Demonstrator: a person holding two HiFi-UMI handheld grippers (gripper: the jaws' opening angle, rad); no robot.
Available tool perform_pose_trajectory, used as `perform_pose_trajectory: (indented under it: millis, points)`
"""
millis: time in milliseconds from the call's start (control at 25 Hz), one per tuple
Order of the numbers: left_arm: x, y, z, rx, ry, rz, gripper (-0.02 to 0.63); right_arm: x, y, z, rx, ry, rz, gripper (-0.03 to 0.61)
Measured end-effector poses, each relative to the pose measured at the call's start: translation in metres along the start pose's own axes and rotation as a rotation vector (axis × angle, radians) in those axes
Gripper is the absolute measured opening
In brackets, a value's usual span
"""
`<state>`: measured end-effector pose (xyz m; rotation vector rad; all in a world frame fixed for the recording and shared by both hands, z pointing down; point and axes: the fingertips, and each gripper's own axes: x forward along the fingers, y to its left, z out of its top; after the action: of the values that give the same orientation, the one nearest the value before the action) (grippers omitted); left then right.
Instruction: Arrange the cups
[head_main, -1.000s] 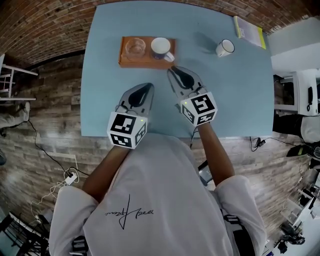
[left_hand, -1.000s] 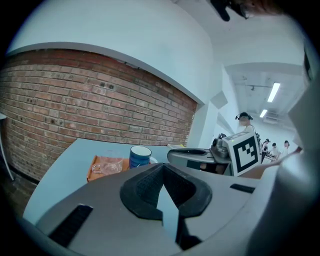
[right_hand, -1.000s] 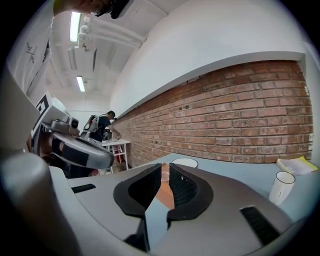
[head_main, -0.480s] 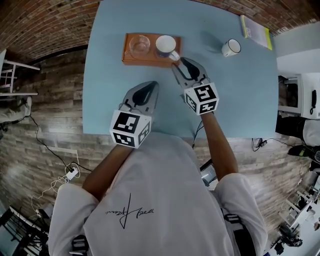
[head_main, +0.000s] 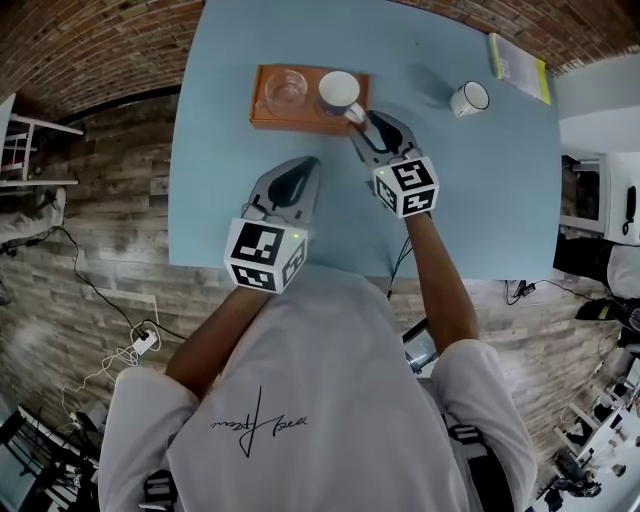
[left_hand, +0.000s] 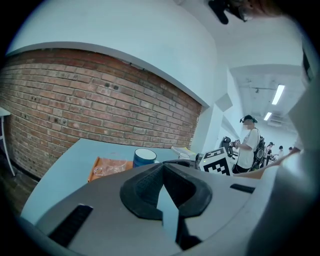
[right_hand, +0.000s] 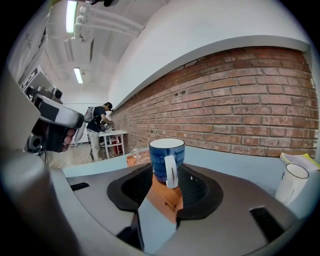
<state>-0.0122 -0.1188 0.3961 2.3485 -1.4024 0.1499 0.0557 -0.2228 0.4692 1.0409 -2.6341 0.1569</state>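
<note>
A blue mug (head_main: 340, 92) with a white handle stands on the right end of an orange tray (head_main: 262, 110), beside a clear glass (head_main: 286, 91). My right gripper (head_main: 371, 121) is at that tray corner, jaws opening. In the right gripper view the blue mug (right_hand: 166, 156) stands between the spread jaws of the right gripper (right_hand: 166, 173), handle towards me, with no pad pressing on it. My left gripper (head_main: 304, 166) hovers nearer the table's front, shut and empty. A white mug (head_main: 469, 98) stands apart at the right.
A yellow-edged book (head_main: 520, 68) lies at the table's far right corner. The blue tabletop (head_main: 220, 200) ends at a brick wall behind. People stand at workbenches (right_hand: 102, 125) in the room beyond. The left gripper view shows the tray (left_hand: 96, 170), blue mug (left_hand: 144, 156) and right gripper's cube (left_hand: 218, 161).
My right gripper has moved forward and down to the tray's right corner, and its jaws have spread around the blue mug. The left gripper has stayed put.
</note>
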Motion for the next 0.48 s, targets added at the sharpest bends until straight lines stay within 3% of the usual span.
perform_pose_trajectory:
  millis: [480]
  points:
    - [0.018, 0.006, -0.002, 0.005, 0.021, -0.003, 0.008, 0.017, -0.006, -0.009, 0.045, 0.015, 0.016, 0.135]
